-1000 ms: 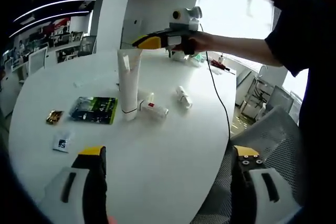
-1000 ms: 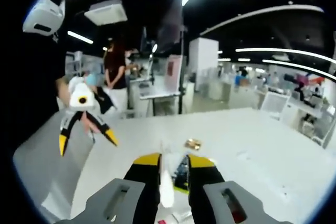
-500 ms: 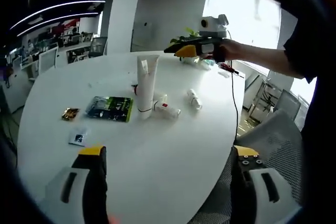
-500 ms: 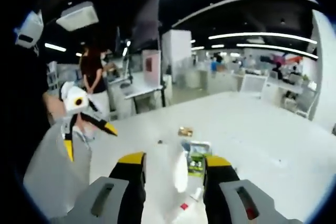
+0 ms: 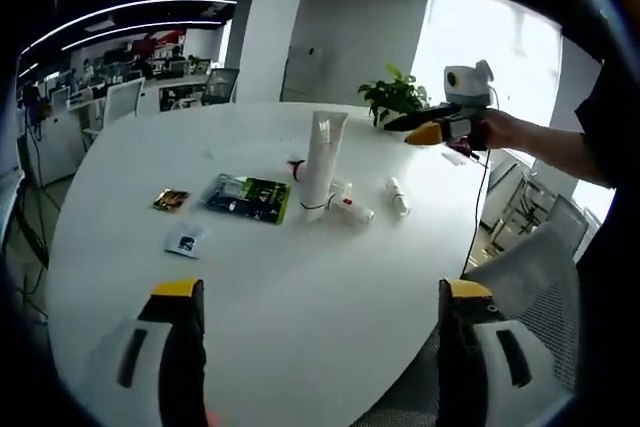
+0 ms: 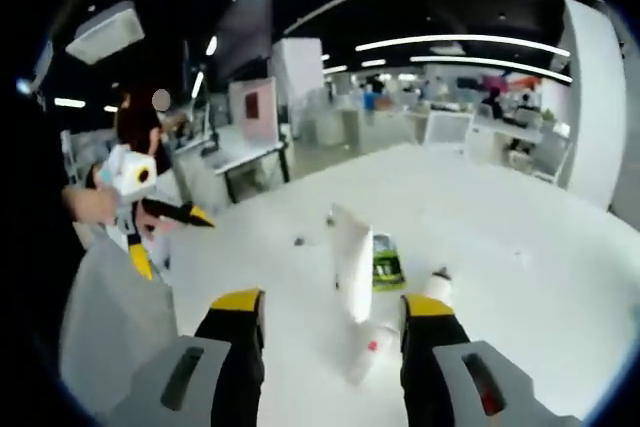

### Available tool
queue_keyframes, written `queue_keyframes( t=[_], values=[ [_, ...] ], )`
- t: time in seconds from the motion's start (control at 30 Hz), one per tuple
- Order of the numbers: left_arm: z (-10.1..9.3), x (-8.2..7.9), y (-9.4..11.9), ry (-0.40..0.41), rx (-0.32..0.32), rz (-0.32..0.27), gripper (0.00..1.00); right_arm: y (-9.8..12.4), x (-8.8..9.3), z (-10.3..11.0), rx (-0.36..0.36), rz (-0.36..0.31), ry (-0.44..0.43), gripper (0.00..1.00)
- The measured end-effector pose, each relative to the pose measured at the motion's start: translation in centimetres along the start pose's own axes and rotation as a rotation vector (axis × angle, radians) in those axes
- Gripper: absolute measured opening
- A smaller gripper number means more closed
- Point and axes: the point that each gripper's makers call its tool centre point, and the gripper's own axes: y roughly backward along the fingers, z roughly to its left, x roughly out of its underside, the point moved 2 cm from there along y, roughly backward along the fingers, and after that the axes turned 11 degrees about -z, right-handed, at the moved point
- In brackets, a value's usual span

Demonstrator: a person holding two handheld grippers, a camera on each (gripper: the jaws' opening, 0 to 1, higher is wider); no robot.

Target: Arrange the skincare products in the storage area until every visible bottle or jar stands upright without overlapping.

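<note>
tube (image 5: 322, 162) upright on table (image 5: 260, 287), cap down for balance | small bottles (image 5: 350, 211) lying, to stand | left gripper (image 5: 318, 357) spread, empty | right gripper (image 6: 330, 337) spread, empty

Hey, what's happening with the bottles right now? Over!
Both hand-held grippers open, empty. White tube upright on table. Two small bottles lying down beside it.

White tube (image 5: 320, 162), green-black packet (image 5: 247, 197), white table (image 5: 300, 277).
</note>
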Motion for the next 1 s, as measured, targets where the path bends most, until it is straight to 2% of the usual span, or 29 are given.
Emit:
queue_keyframes(
  t=[0.17, 0.37, 0.53, 0.63, 0.77, 1.0],
  values=[
    [0.2, 0.2, 0.5, 0.005, -0.02, 0.006, 0.91, 0.6, 0.9, 0.8, 0.061, -0.025, -0.074, 0.57],
    [0.2, 0.3, 1.1, 0.009, -0.029, 0.011, 0.89, 1.6, 2.7, 2.5, 0.086, 0.011, -0.149, 0.64],
    [0.3, 0.4, 1.7, 0.014, -0.039, 0.014, 0.88, 2.7, 3.1, 3.3, 0.133, -0.007, -0.183, 0.72],
    [0.5, 0.4, 2.2, 0.017, -0.052, 0.014, 0.88, 3.4, 3.3, 3.8, 0.171, -0.028, -0.213, 0.79],
    [0.8, 0.4, 2.9, 0.018, -0.064, 0.013, 0.88, 4.5, 3.8, 4.6, 0.207, -0.023, -0.238, 0.88],
    [1.5, 0.7, 4.6, 0.028, -0.103, 0.012, 0.88, 6.1, 4.5, 7.0, 0.24, -0.029, -0.271, 0.94]
  ],
)
